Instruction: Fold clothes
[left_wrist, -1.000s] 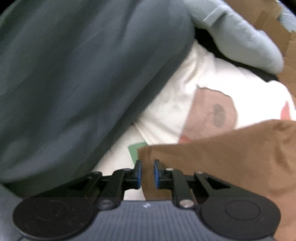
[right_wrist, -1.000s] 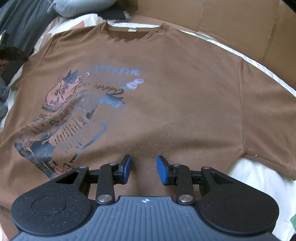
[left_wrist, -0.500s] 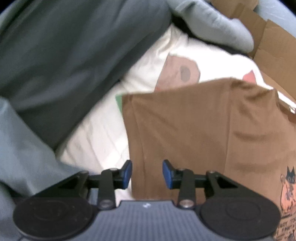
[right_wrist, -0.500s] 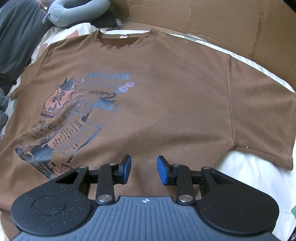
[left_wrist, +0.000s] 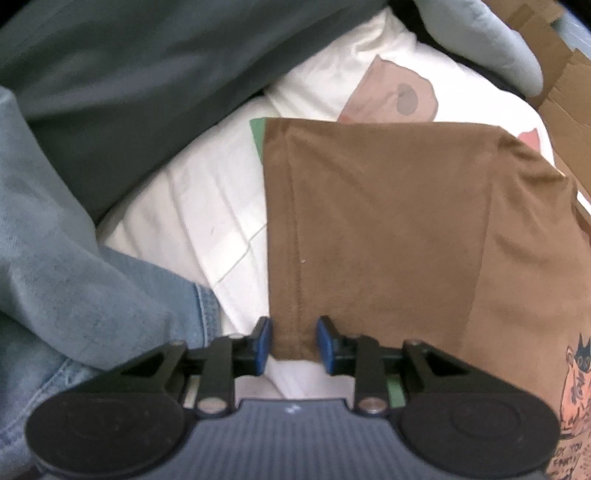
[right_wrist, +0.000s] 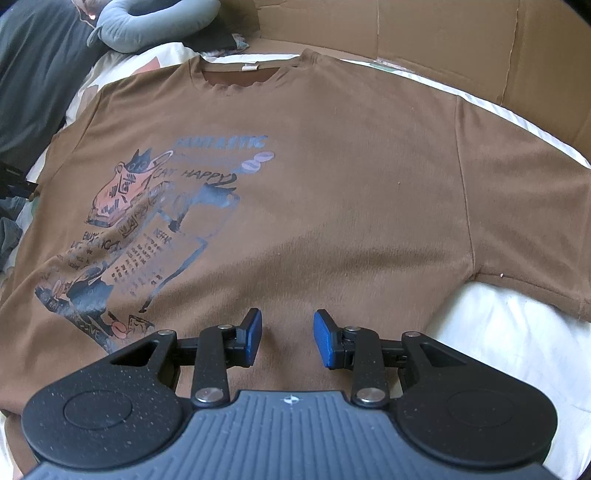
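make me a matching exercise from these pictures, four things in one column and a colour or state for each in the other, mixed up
Things:
1. t-shirt
2. neck pillow
3. bedsheet
4. left gripper

Colours or states:
A. white, under the clothes
B. brown, spread flat with its print facing up
C. grey-blue, lying past the collar
D. jaws apart, one on each side of a sleeve hem

Pairs: 1-B, 2-C, 3-A, 4-D
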